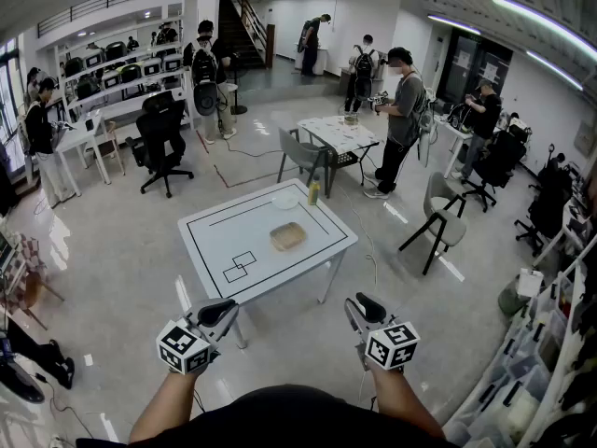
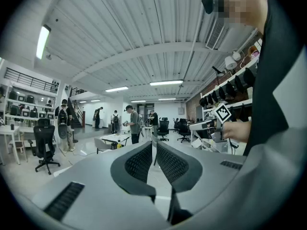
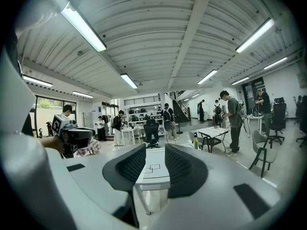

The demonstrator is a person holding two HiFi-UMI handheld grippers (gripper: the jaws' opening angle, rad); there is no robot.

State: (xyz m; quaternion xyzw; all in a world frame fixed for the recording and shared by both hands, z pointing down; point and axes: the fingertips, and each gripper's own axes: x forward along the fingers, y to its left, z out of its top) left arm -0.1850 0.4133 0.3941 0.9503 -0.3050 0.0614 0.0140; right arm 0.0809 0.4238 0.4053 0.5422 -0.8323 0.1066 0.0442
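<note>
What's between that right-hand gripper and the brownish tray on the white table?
In the head view, only bare floor, then the white table's near edge and marked top, separates the right gripper from the tray.

Black office chair (image 1: 163, 138) at rear left, near the wall shelves (image 1: 121, 68). Person in grey shirt (image 1: 403, 115) stands just beside a cluttered far table (image 1: 338, 135). Grey chair (image 1: 446, 224) at right. Staircase (image 1: 244, 21) at far back.
</note>
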